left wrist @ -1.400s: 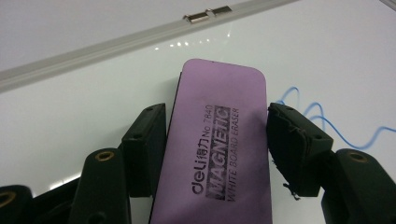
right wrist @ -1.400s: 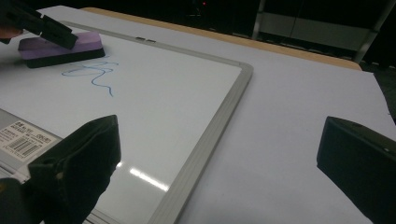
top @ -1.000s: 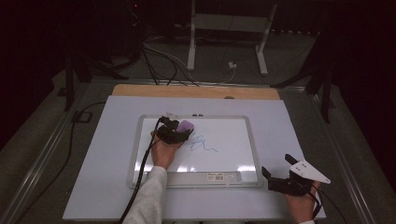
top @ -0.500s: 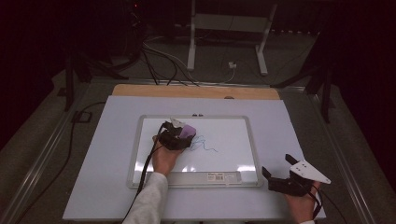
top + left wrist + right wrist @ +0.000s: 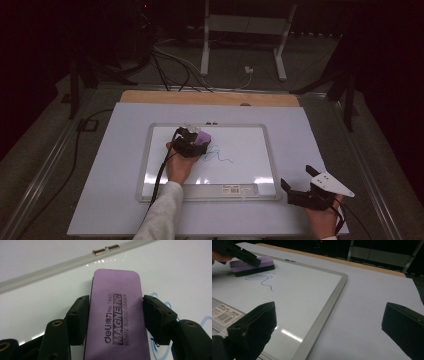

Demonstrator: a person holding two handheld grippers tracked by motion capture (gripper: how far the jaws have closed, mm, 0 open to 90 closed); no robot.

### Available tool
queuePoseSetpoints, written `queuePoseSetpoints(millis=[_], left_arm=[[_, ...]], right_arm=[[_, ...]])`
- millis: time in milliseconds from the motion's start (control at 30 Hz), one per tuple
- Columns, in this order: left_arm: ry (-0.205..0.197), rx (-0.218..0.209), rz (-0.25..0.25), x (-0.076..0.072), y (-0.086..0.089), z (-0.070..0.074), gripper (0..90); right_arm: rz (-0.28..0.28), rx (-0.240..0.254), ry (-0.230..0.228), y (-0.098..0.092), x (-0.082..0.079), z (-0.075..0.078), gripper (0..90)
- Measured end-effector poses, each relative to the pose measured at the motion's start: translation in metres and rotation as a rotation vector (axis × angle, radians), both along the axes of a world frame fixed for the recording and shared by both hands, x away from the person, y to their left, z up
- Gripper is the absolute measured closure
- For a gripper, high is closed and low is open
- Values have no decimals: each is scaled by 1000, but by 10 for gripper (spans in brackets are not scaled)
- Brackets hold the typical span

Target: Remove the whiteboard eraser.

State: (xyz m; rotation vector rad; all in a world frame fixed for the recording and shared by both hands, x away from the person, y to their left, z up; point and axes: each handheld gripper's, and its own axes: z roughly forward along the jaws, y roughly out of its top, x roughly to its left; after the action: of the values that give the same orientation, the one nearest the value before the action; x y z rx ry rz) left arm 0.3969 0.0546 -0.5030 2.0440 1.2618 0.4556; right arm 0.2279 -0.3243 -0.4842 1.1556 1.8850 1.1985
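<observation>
On whiteboard, left claw presses clamped eraser flat.

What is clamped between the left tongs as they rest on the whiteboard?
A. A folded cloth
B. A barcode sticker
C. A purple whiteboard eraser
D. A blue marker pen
C. In the left gripper view the left tongs press on both long sides of the purple eraser, printed "MAGNETIC WHITE BOARD ERASER", which sits on the whiteboard beside the blue scribble.
</observation>
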Motion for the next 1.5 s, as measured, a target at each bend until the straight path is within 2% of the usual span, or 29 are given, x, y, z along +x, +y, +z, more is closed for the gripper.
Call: queuePoseSetpoints(millis=[233, 400, 800, 1033, 1167, 1500], left_arm=[[9, 23, 32, 11, -2, 1, 417], [13, 36, 43, 8, -3, 2, 418], [8, 46, -38, -19, -4, 1, 418], [31, 50, -60, -33, -2, 4, 418], [35, 52, -53, -29, -5, 4, 418], [53, 60, -4, 2, -15, 4, 418]], right_arm=[[-3, 4, -1, -2, -1, 0, 0], [-4, 4, -1, -2, -1, 0, 0], [-3, 2, -1, -1, -1, 0, 0], [-5, 6, -2, -2, -1, 0, 0], [-4, 3, -1, -1, -1, 0, 0], [-5, 4, 1, -1, -1, 0, 0]])
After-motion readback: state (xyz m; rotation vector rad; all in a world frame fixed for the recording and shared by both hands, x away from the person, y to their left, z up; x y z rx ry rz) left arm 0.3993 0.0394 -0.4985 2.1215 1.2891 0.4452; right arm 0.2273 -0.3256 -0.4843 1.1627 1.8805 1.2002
